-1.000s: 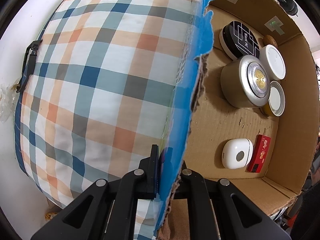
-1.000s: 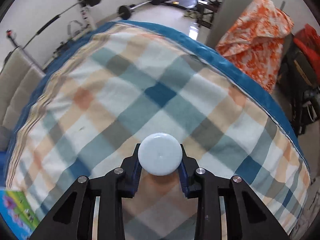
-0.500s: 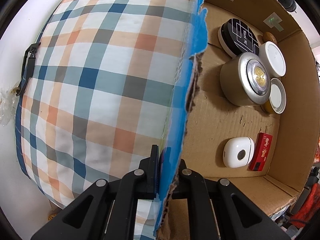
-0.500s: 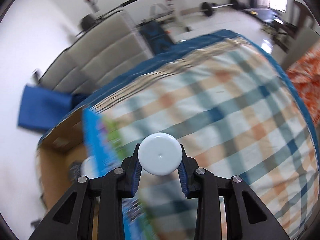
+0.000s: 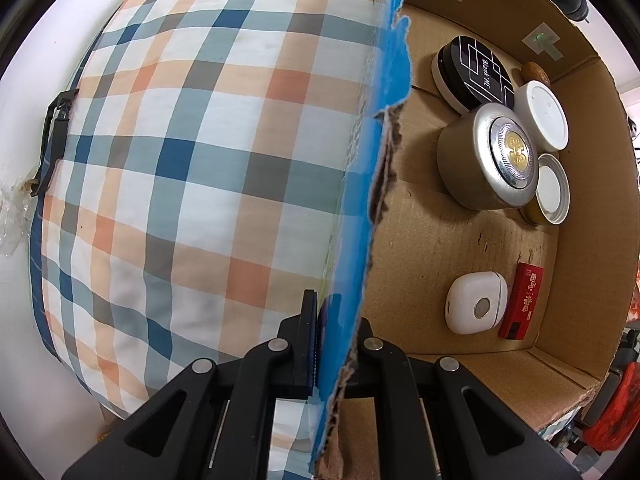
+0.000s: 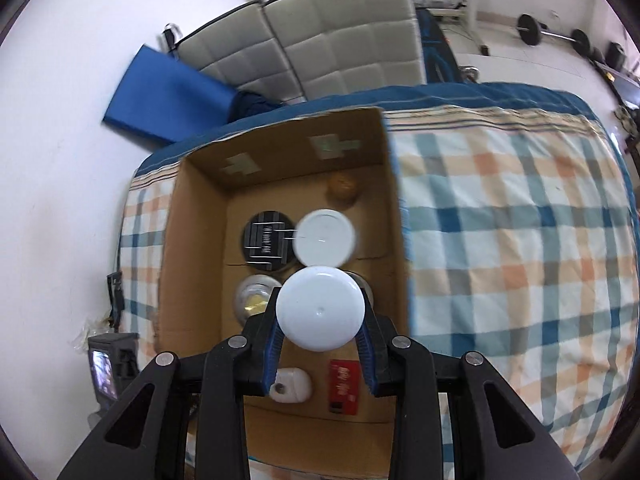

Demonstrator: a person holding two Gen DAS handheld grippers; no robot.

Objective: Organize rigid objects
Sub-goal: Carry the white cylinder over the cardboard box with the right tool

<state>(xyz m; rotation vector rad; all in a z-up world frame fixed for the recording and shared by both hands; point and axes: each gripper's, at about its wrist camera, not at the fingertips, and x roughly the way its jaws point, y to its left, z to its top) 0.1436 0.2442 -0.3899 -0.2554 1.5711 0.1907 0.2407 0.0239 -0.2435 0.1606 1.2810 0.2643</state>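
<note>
My left gripper (image 5: 336, 320) is shut on the torn, blue-faced side wall of the cardboard box (image 5: 588, 200), pointing straight down. In the right wrist view my right gripper (image 6: 321, 300) is shut on a white round-lidded jar (image 6: 320, 316) and hangs over the open box (image 6: 196, 240). On the box floor sit a black patterned tin (image 5: 476, 74), a silver tin (image 5: 492, 160), a white-lidded jar (image 5: 544, 114), a silver-rimmed jar (image 5: 553, 189), a white case (image 5: 476, 308) and a red packet (image 5: 524, 306). The held jar hides part of the silver tin (image 6: 256, 296).
The box rests on plaid bedding (image 6: 520, 260), which fills the left of the left wrist view. A brown round thing (image 6: 342, 188) lies in the box's far corner. A grey padded headboard (image 6: 340, 40), a blue mat (image 6: 160, 96) and a white wall stand behind.
My right gripper has swung and rolled with the white jar from over the plaid bedding to above the box. The left gripper has kept still on the box wall.
</note>
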